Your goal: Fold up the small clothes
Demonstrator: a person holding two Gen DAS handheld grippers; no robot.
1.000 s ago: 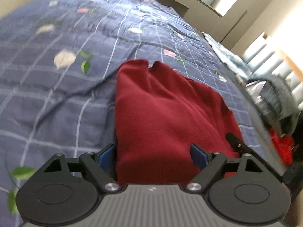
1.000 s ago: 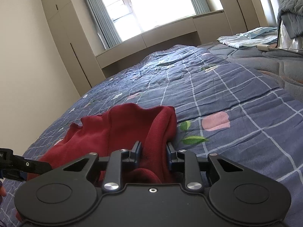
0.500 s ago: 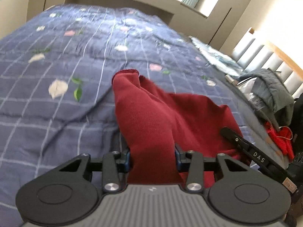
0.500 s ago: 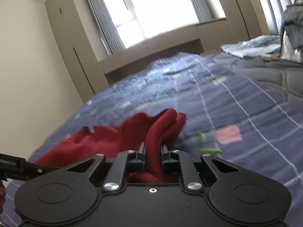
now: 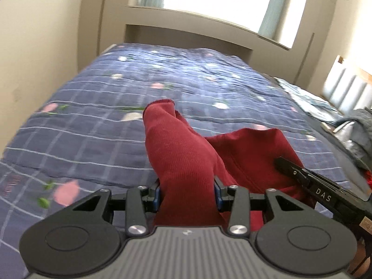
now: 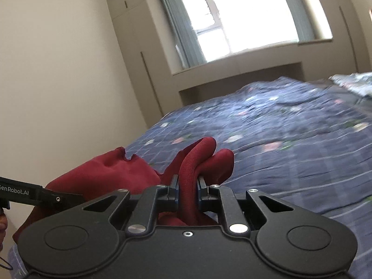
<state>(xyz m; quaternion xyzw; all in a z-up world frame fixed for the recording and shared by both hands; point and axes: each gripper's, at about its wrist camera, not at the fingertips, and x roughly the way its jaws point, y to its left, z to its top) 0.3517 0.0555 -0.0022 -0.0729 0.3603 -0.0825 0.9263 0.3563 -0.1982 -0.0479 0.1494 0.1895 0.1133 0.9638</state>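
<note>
- a bed (image 5: pixel 97 125) under a blue-grey checked quilt (image 6: pixel 302 144) printed with pink flowers and green leaves fills most of both wrist views; beyond its far edge stands a low beige built-in ledge (image 5: pixel 186 32) beneath a bright window (image 6: pixel 251 14) with grey-blue curtains.
- no open container shows in either view; the nearest to storage is the tall beige wardrobe (image 6: pixel 134 53) along the wall, its doors closed, so any contents are hidden.
- a dark red knitted garment (image 5: pixel 183 162) is over the near part of the bed, held up between the two grippers, with the quilt showing behind and beside it; whether any part of it rests on the quilt cannot be told.
- the garment is fine-ribbed and bunched into folds; one hemmed end (image 5: pixel 159 104) stands up like a tube in the left wrist view, while a broader panel sags toward the right gripper.
- the left gripper (image 5: pixel 187 193) is clamped on a thick roll of the red fabric, its blue-lined pads (image 5: pixel 157 195) pressed against both sides.
- the right gripper (image 6: pixel 187 194) pinches a narrower fold of the same garment, jaws nearly together, the fold curling upward beyond the fingertips.
- each gripper's finger shows at the edge of the other's view, against the red cloth.
- a grey bundle of clothing (image 5: pixel 362 125) lies at the bed's far right, blurred.
</note>
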